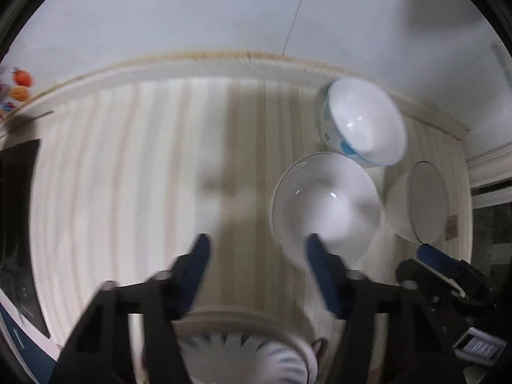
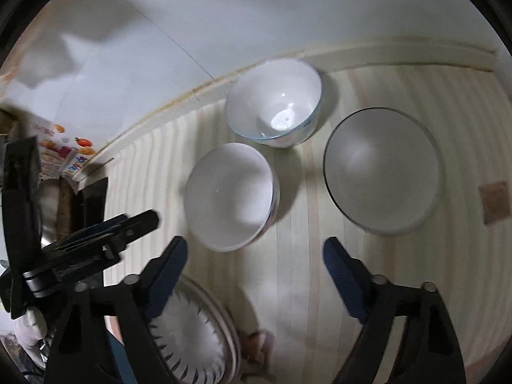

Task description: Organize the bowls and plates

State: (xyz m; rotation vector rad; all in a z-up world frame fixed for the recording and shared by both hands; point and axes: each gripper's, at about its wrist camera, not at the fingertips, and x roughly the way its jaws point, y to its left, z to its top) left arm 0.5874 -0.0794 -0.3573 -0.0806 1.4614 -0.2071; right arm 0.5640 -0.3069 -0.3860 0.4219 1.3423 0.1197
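Three bowls [image 2: 232, 196] behind plate [image 2: 192, 336] (on table [image 2: 464, 272]).

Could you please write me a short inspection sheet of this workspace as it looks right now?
Surface: striped tablecloth against a white wall.
Job's things: blue-rimmed bowl, white bowl and dark-rimmed bowl, all upright and apart; patterned plate at the near edge.
Clutter: colourful packet at far left.
Grippers: left gripper and right gripper both open, empty.
Cables: nothing seen.
Surroundings: dark objects at left, unclear.
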